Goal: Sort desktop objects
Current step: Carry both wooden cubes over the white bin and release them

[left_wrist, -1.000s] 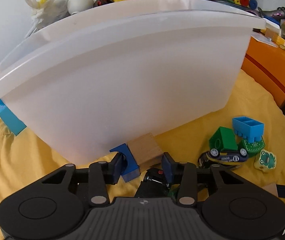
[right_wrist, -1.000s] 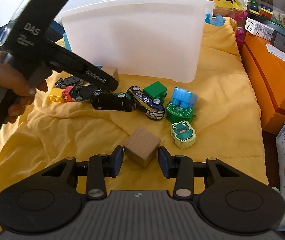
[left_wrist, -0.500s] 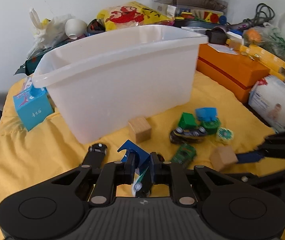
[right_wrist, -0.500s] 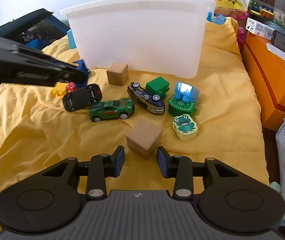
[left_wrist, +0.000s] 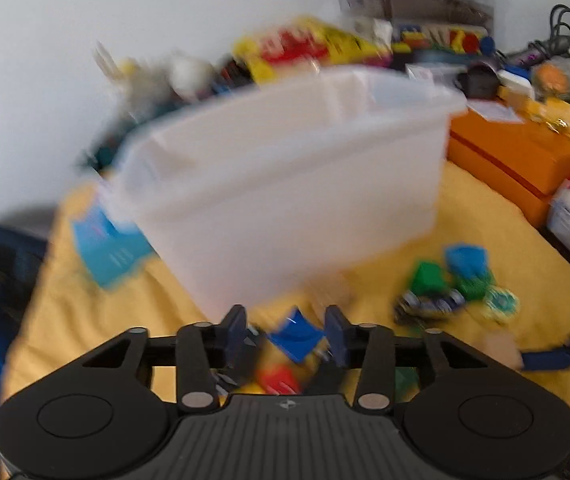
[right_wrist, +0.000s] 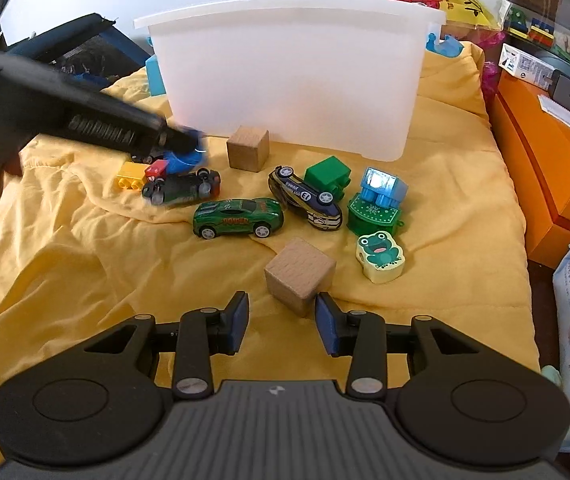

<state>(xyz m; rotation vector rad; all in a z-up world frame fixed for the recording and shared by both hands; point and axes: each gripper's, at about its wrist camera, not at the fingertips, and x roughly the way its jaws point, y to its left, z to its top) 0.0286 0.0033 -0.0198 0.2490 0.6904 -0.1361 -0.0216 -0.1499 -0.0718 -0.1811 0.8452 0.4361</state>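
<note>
My left claw (left_wrist: 288, 330) is opening; the blue block (left_wrist: 295, 339) sits in the gap between its pads, and through the blur I cannot tell whether either pad still touches it. From the right wrist view that claw (right_wrist: 183, 142) reaches in from the left edge of the yellow cloth (right_wrist: 65, 264), its tip over the same blue block (right_wrist: 183, 160), just above a black toy car (right_wrist: 183, 190) lying on its side. A yellow brick (right_wrist: 130, 175) and a small red piece (right_wrist: 156, 169) lie just beside that car.

My right claw (right_wrist: 282, 322) hangs released, jaws apart, with nothing gripped. A wooden cube (right_wrist: 300, 274) rests on the cloth just ahead of its fingertips, not between the pads.

The white bin (right_wrist: 289, 76) stands at the far side of the cloth. A second wooden cube (right_wrist: 248, 149) sits close to the bin's front wall. Between the two cubes lie a green toy car (right_wrist: 238, 218) on its wheels and a dark blue-and-yellow car (right_wrist: 305, 198) tipped over. Toward the right edge a green block (right_wrist: 328, 178) touches that tipped car, a light blue piece (right_wrist: 383, 189) sits on a green base (right_wrist: 373, 216), and a frog block (right_wrist: 380, 255) lies just in front of them. An orange box (right_wrist: 545, 168) stands off the cloth's right edge.
</note>
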